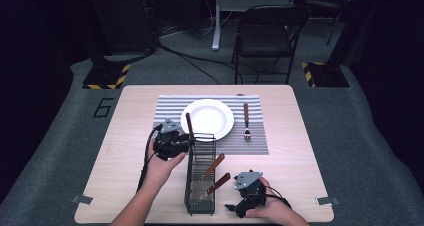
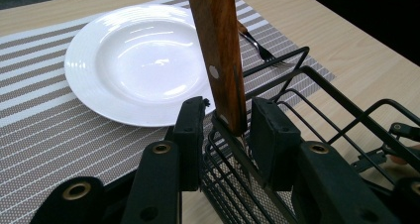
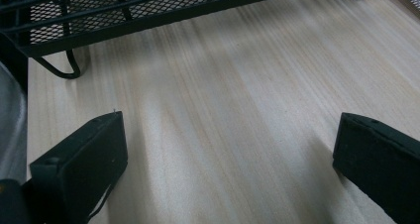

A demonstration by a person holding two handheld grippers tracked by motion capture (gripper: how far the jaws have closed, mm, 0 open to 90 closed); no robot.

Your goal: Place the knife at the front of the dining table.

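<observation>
Upright, handle-up, the knife [image 2: 218, 50] stands between the unclenched left gripper [image 2: 225, 130] jaws.

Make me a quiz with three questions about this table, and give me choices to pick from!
1. Where is the fork?
A. On the striped mat, right of the plate
B. On top of the plate
C. On the floor

2. What colour is the plate?
A. Blue
B. White
C. Red

3. How are the right tongs?
A. Shut tight
B. Holding the fork
C. Open, with nothing between them

Answers:
1. A, because the high view shows the fork lying on the mat just beside the plate's right edge.
2. B, because the plate is plain white in the high view and the left gripper view.
3. C, because in the right gripper view the two black jaws stand far apart, with bare wooden table between them.
</observation>
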